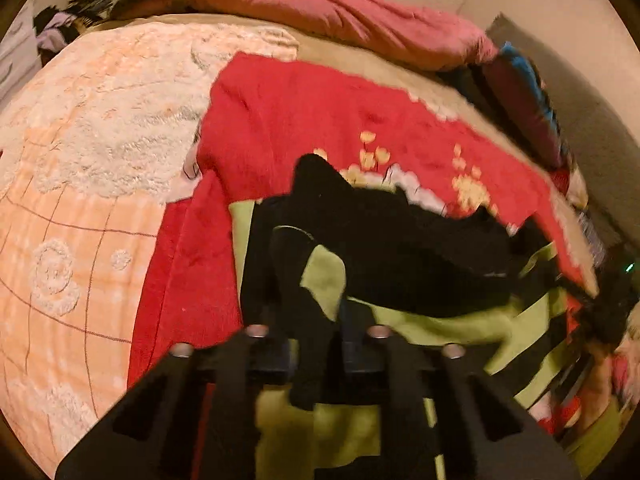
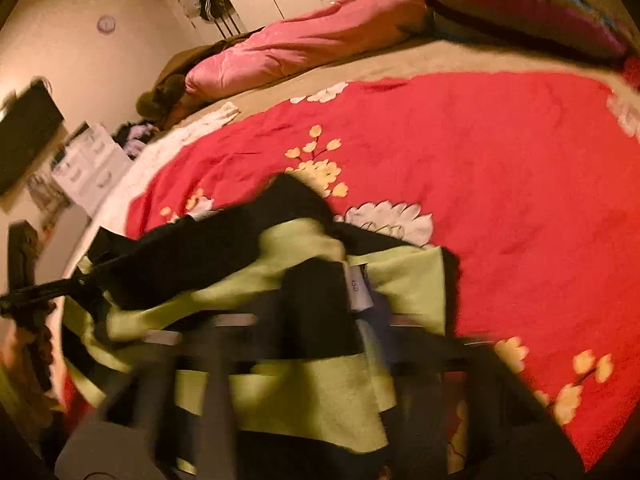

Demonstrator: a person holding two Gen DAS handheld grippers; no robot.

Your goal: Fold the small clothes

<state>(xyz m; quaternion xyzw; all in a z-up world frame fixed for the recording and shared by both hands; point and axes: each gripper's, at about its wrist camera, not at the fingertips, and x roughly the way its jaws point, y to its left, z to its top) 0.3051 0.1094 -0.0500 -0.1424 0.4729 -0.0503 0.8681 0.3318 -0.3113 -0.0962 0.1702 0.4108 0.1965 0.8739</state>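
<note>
Black-and-green striped garment [image 1: 420,320] lies bunched on the red blanket [image 1: 320,120] over the bed, directly under both tongs. Left tongs [image 1: 316,344] slant downward, clamped on its fabric; right tongs [image 2: 320,320] likewise pinch a fold.

The garment [image 1: 400,272], black and lime green, is showing as soft matt cloth with a fleecy nap; a small smooth label [image 2: 359,285] is lying on it. The red blanket [image 1: 304,120] is presenting as plush matt cloth with flower patches. The peach cover [image 1: 80,152] is showing tufted, rough pile over a flat woven ground. The pink duvet [image 1: 340,12] is giving a faint satin sheen. The left tool [image 1: 316,344] is appearing as matt black plastic with dull metal screw heads; the right tool [image 2: 316,320] is blurred, finish unclear.
</note>
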